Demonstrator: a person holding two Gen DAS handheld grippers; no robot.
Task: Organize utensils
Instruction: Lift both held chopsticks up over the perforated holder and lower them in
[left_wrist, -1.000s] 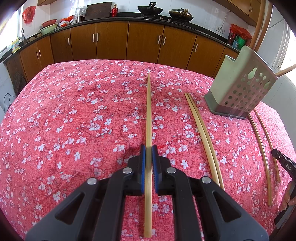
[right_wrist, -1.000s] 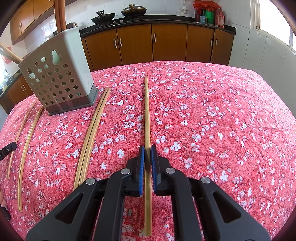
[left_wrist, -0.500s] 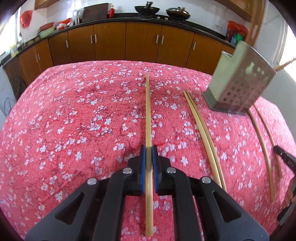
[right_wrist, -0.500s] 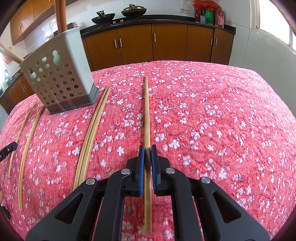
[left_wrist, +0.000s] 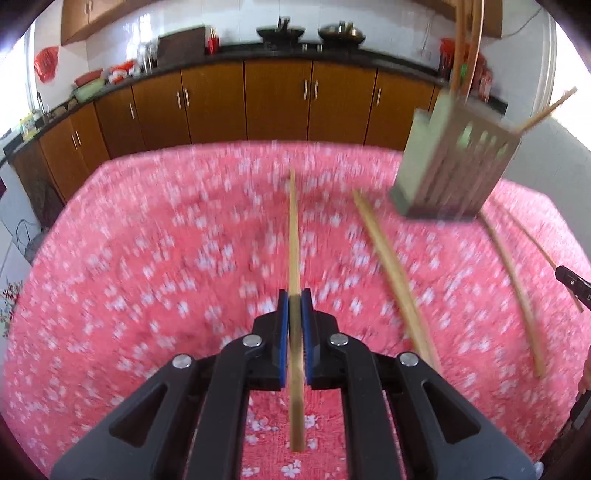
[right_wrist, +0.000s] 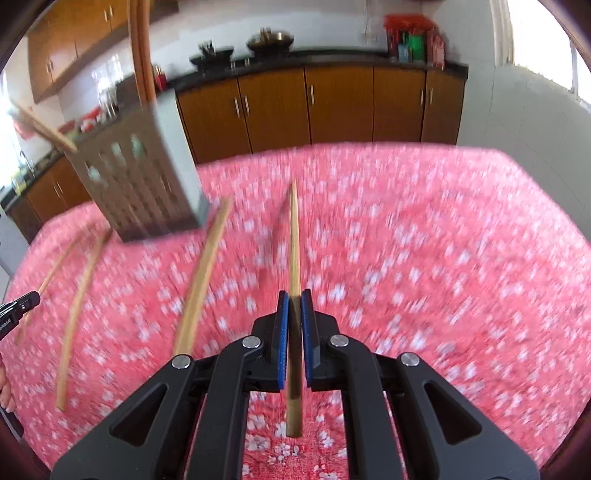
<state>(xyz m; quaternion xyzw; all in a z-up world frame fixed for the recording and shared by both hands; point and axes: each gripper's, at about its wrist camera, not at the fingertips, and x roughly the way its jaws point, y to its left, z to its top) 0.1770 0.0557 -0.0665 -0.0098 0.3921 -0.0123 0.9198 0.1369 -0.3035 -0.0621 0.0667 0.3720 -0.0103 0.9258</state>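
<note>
Bamboo chopstick (left_wrist: 294, 236) pinched between the blue pads (left_wrist: 283, 332) of the left gripper (left_wrist: 294, 299), jaws pressed tight on it; stick runs straight toward 12 o'clock, tip over the red floral tablecloth (left_wrist: 147, 258), butt end sticking back past the pads toward 6. Left wrist view is motion-blurred. From the held stick, going right: pair of chopsticks (left_wrist: 391, 269) lying together on the cloth at about 2 o'clock, slanting up-left. Past them at 1 o'clock the grey perforated utensil holder (left_wrist: 454, 162) stands on the cloth, long wooden handles poking out the top, one stick angled out to the right. Right of the holder, two more chopsticks (left_wrist: 517, 291) lie apart from each other on the cloth near 3 o'clock. A black tip of the other gripper shows at the right edge.

Right wrist view, also blurred: two loose chopsticks (right_wrist: 79, 306) at 9 o'clock, utensil holder (right_wrist: 147, 177) at 10–11, chopstick pair (right_wrist: 203, 273) just beside its base. Right gripper (right_wrist: 294, 295) is clamped on its own chopstick (right_wrist: 294, 240), pads squeezed against it, stick pointing to 12 above the cloth. Brown kitchen cabinets (right_wrist: 332, 107) run behind the table, woks on the counter.
</note>
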